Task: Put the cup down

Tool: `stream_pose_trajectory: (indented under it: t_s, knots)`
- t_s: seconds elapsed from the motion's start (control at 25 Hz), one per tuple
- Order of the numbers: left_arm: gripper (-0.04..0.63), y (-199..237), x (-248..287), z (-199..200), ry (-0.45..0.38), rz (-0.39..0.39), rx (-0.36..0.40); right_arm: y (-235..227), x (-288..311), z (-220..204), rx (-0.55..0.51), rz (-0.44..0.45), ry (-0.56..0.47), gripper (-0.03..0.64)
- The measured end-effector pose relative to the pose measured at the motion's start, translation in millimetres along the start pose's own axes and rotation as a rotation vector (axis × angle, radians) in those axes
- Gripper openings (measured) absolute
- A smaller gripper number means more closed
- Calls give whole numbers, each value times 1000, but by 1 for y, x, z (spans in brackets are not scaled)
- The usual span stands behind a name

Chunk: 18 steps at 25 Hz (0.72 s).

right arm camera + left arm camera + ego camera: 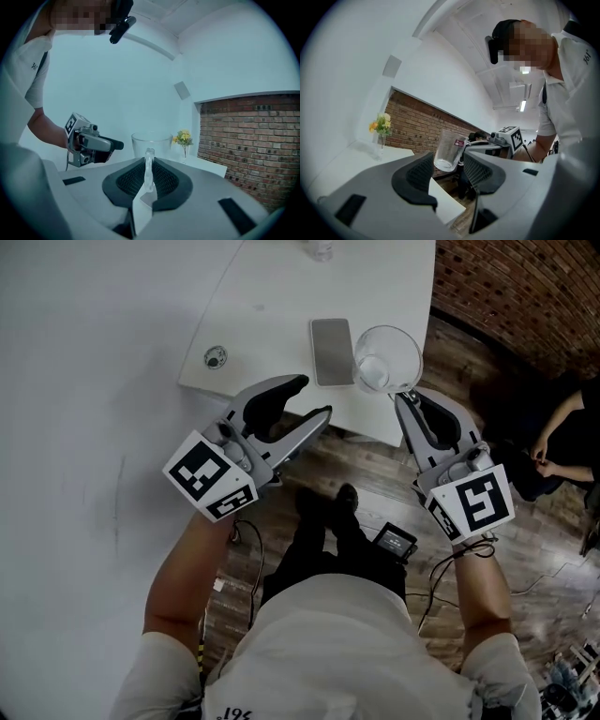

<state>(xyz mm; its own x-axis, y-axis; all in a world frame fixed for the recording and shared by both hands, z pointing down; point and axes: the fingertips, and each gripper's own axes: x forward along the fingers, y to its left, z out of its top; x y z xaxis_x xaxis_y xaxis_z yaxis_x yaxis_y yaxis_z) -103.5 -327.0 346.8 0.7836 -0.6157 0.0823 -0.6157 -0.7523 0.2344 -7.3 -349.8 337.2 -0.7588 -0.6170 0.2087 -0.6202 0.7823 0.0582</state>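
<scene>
A clear glass cup (386, 360) hangs in the air over the near corner of the white table (272, 306). My right gripper (405, 396) is shut on its handle. In the right gripper view the handle (149, 169) is pinched between the black pads, and the cup's bowl (151, 142) rises just beyond them. My left gripper (312, 397) stands open and empty to the cup's left, over the table's edge. In the left gripper view the tilted cup (450, 150) shows beyond the open jaws, held by the right gripper (474, 149).
A phone (332, 351) lies flat on the table just left of the cup. A small round disc (216, 357) sits near the table's left edge. A vase of flowers (380, 126) stands at the table's far end. A person (572, 442) sits at the right over the wooden floor.
</scene>
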Motion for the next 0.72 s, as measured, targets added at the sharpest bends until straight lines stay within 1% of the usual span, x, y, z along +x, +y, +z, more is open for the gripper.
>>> stream_pose_trajectory:
  t_s: [0.32,0.52,0.72]
  knots:
    - [192,25,16,-37,48,20,-22,-8,43,-47,-10,42,37,43]
    - [192,40,23,-53,71,32,-29,-7,64,-71,1,74,36,41]
    - [204,61,43,-76,98,29,-33,-8,83,-97,8,103,46,41]
